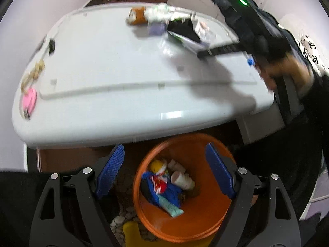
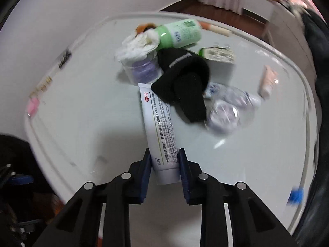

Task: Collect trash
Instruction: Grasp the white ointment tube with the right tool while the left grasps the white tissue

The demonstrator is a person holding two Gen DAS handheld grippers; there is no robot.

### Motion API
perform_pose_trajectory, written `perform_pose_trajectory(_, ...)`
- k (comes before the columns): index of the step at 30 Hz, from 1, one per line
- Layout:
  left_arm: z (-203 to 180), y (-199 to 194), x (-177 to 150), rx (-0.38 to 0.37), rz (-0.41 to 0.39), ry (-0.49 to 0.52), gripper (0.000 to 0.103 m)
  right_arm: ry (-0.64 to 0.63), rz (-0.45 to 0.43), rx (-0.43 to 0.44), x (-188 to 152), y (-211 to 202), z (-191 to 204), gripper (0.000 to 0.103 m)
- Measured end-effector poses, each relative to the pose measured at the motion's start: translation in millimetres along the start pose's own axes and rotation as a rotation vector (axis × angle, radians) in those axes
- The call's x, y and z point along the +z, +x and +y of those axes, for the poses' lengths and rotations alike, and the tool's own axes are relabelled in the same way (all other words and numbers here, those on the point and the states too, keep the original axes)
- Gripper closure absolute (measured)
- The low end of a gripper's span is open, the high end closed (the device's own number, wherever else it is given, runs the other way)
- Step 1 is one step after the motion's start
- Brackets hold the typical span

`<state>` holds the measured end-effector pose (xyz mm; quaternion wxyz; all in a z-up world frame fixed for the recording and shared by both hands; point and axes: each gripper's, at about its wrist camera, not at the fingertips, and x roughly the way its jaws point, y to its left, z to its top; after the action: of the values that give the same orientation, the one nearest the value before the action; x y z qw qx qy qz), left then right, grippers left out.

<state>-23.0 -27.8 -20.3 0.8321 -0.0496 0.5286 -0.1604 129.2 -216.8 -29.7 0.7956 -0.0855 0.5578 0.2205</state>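
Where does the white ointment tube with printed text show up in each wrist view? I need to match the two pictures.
Left wrist view: the white ointment tube lies upper right on the table, blurred, at the tip of the right gripper.
Right wrist view: lower centre, its cap end between the right gripper's fingers, its far end under the black cloth.
Shared landmark: the black cloth beside the tube, on the white table.

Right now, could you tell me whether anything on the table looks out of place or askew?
Yes: a black cloth lies draped over the far end of the white tube that the right gripper grips, and a green bottle lies tipped on its side behind it.
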Motion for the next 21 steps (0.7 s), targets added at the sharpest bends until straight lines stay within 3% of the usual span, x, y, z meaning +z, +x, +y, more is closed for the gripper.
perform_pose_trajectory(4, -6, 1, 49, 0.033, -0.073, 0.027, 0.024, 0.196, -0.148, 0.151, -34, -58, -16, 0.077)
perform_pose_trajectory(10, -12, 39, 141, 0.108, -0.145, 0.083, 0.024, 0.347, -0.368, 0.236, -72, -109, -38, 0.077)
perform_pose_trajectory(13, -9, 71, 182, 0.166, -0.13, 0.086, 0.024, 0.372, -0.391, 0.22, -75, -114, -49, 0.077)
perform_pose_trajectory(18, 3, 107, 225, 0.144, -0.127, 0.012, 0.024, 0.381, -0.382, 0.199, -66, -110, -59, 0.077)
perform_pose_trajectory(19, 5, 109, 229, 0.146, -0.138, 0.006, 0.031, 0.381, -0.374, 0.194, -65, -108, -60, 0.077)
perform_pose_trajectory(20, 6, 113, 234, 0.151, -0.156, 0.002, 0.051, 0.378, -0.366, 0.19, -65, -106, -60, 0.077)
perform_pose_trajectory(21, 7, 115, 235, 0.148, -0.153, 0.003, 0.064, 0.374, -0.362, 0.187, -65, -105, -59, 0.077)
